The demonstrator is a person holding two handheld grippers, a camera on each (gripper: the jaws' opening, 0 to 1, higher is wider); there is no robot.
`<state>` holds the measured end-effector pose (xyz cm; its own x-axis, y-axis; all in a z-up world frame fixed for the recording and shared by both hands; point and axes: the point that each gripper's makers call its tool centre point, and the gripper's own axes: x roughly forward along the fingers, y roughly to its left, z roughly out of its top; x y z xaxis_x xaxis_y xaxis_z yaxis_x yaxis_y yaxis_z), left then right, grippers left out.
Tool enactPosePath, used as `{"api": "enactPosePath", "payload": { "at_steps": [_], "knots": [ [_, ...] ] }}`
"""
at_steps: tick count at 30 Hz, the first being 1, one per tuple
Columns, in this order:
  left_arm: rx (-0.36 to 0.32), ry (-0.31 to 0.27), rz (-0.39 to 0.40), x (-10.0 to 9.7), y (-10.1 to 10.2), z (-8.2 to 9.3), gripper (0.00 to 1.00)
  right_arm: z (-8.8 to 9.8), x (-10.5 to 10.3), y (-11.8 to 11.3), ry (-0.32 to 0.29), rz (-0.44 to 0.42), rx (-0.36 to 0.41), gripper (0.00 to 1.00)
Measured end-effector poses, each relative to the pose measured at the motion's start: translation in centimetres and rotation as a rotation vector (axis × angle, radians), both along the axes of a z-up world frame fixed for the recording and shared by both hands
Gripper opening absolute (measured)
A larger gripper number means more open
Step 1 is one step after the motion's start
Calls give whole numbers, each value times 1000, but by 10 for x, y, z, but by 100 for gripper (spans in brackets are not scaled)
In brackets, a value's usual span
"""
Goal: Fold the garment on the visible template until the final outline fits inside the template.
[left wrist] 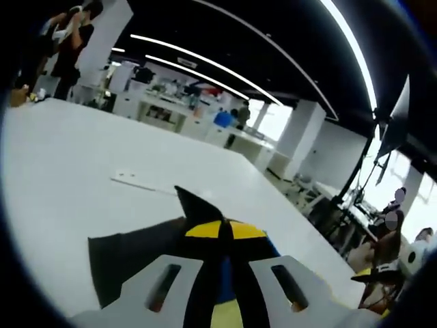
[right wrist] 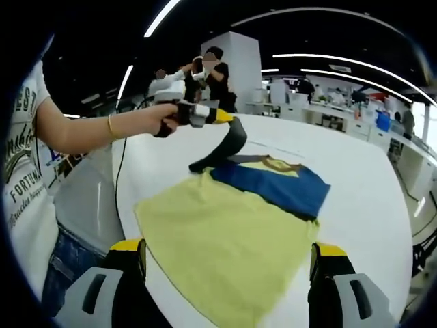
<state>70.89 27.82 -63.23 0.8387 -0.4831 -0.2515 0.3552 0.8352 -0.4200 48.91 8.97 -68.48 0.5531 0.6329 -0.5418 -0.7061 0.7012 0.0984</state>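
The garment [right wrist: 232, 239] reads as a light, limp knit: it drapes flat on the white table [right wrist: 355, 171] and the lifted dark sleeve [right wrist: 229, 147] sags in a curve, so it should bend anywhere and carry no shape of its own. It is not fragile, but it may slide on the smooth tabletop and drag the rest along when one part is pulled. Best holds are likely at edges and corners: sleeve end, hem corner, shoulder seam. Pinch a single layer or both on purpose.

It is a colour-blocked top: a wide pale yellow body toward 6 o'clock in the right gripper view, a blue band at about 2 o'clock of it, a gold collar area beyond, and black sleeves. It lies spread near the table's near edge. No template outline can be made out under it.

The left gripper [right wrist: 217, 116], held in a person's hand [right wrist: 164, 121] at 11 o'clock, is clamped on the sleeve; in the left gripper view black cloth [left wrist: 222, 273] runs between its closed jaws. The right gripper [right wrist: 229, 263] hangs above the yellow hem, jaws wide apart, holding nothing.
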Motion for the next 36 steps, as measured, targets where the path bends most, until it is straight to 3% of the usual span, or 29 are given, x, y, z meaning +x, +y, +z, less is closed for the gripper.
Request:
{"api": "enactPosePath", "payload": {
  "at_steps": [7, 15, 21, 36],
  "knots": [
    [40, -2, -16, 1, -17, -4, 0, -2, -2, 1, 9, -2, 8, 99],
    [80, -25, -86, 4, -45, -4, 0, -3, -2, -2, 16, -8, 10, 99],
    [77, -43, -118, 8, -60, 1, 0, -5, -2, -5, 21, -21, 10, 99],
    [73, -31, -175, 11, -99, -11, 0, -11, -2, -11, 37, -39, 2, 99]
  ]
}}
